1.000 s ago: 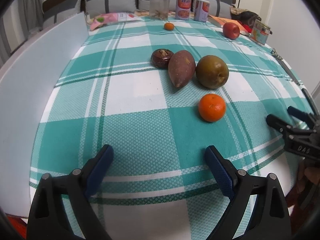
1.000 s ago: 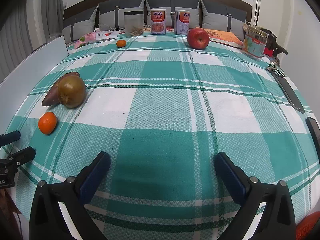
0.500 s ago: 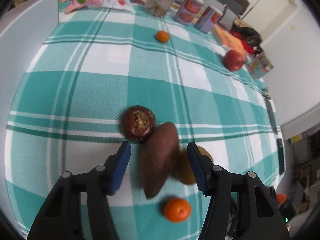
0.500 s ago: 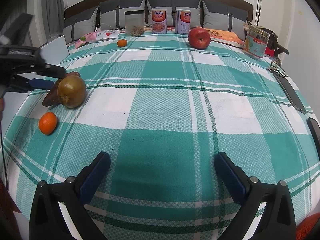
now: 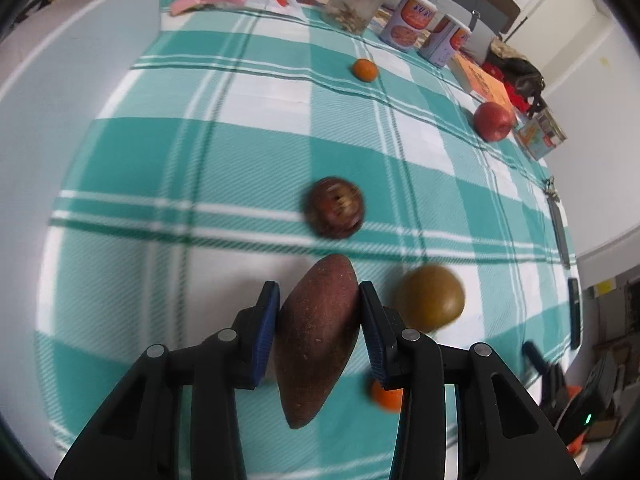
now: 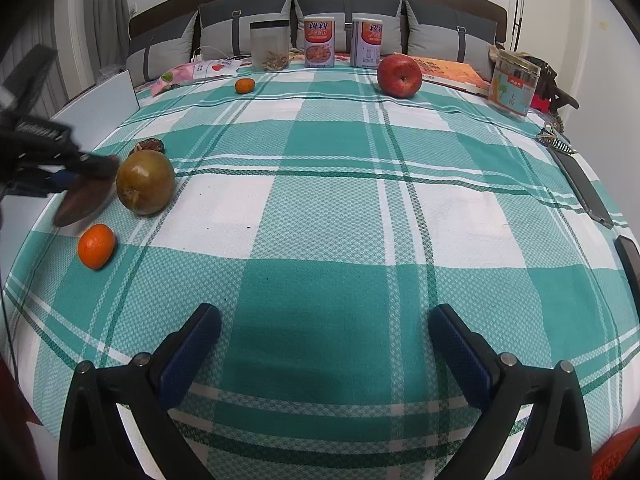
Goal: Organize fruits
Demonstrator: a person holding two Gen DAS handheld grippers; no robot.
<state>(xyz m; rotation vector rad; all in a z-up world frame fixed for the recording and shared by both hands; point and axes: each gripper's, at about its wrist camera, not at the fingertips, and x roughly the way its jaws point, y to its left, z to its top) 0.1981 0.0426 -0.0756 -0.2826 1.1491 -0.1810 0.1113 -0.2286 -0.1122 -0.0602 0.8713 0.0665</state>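
Observation:
My left gripper (image 5: 319,300) is shut on a reddish-brown sweet potato (image 5: 316,340) and holds it just above the checked cloth; in the right wrist view the potato (image 6: 82,202) hangs at the far left. A dark mangosteen (image 5: 335,213), a brown pear (image 5: 430,298), a partly hidden tangerine (image 5: 386,396), a far tangerine (image 5: 365,69) and a red apple (image 5: 493,121) lie on the cloth. My right gripper (image 6: 324,344) is open and empty near the front edge, with the pear (image 6: 145,187), near tangerine (image 6: 96,246) and apple (image 6: 399,76) in its view.
A white board (image 5: 60,80) runs along the left edge. A clear jar (image 6: 269,45), two cans (image 6: 319,41), a snack packet (image 6: 200,70), a book (image 6: 452,72) and a tin (image 6: 514,84) line the back. Keys and dark flat objects (image 6: 584,188) lie at the right edge.
My left gripper moved forward over the fruit, closed on the sweet potato and lifted it. The mangosteen and pear look blurred. My right gripper has not moved.

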